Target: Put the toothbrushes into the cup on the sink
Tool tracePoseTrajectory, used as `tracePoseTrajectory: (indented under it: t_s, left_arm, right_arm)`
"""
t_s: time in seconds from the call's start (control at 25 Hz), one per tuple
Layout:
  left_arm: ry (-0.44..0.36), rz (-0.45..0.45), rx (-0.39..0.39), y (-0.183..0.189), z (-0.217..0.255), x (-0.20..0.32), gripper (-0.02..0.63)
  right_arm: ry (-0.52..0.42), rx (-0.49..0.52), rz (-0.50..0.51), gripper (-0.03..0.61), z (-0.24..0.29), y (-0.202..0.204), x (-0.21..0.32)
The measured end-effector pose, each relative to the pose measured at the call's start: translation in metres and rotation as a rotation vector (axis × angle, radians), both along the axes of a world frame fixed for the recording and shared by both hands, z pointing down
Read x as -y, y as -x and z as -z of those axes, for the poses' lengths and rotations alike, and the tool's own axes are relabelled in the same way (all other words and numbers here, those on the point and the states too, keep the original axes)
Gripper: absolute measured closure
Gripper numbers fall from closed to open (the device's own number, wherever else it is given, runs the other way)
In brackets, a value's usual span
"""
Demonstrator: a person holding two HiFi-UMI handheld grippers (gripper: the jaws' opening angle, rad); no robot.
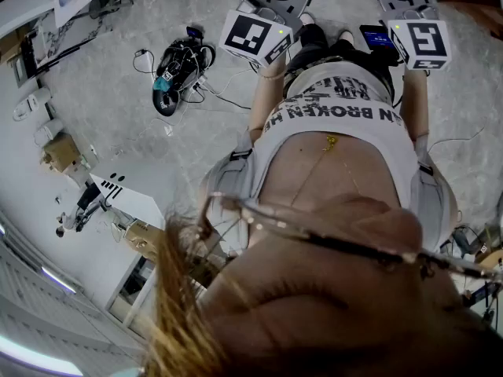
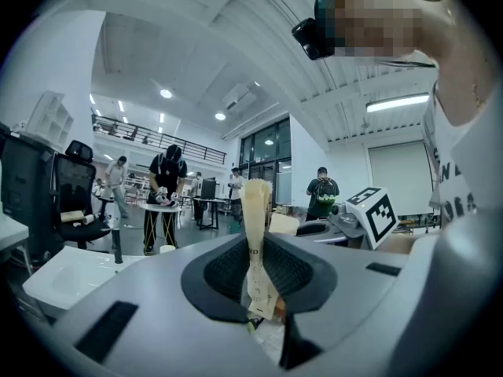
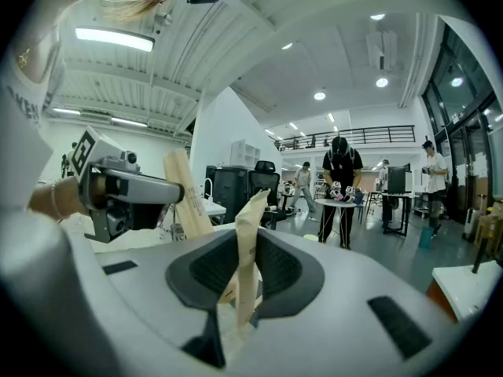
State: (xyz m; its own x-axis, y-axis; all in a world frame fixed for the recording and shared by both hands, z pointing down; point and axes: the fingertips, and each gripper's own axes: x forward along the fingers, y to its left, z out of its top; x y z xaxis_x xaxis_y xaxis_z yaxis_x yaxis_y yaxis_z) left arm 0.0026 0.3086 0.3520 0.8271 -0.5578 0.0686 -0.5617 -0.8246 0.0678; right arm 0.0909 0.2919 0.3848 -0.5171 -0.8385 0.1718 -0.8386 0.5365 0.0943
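Your left gripper (image 2: 259, 293) is clamped on a wrapped toothbrush (image 2: 256, 210) that stands straight up out of the jaws, and your right gripper (image 3: 236, 289) pinches a second toothbrush (image 3: 250, 234) the same way, long axis upright. No cup or sink shows anywhere, so I can't call which hand is nearer. The head view hides both brushes; only the right gripper view catches the left gripper just beside it

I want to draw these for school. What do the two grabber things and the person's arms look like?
Both the left gripper and the right gripper are smooth grey shells with black ribbed pads inside. Each carries a white cube printed with black square markers. The person wears a white T-shirt with black lettering and a thin bracelet.
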Motion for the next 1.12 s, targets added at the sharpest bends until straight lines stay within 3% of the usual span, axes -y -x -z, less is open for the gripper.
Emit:
tracePoseTrajectory:
  t_s: [0.64,1.12]
  left_arm:
    - [0.014,0.108,0.017,0.002,-0.006,0.029,0.551]
    - [-0.013,0.008,-0.019,0.030,0.005,0.124,0.551]
  right_arm:
    - [0.006,0.084,-0.001,0.502,-0.004,-0.027,0.028]
    - [-0.021,0.078,-0.054,0.502,0.008,0.014,0.117]
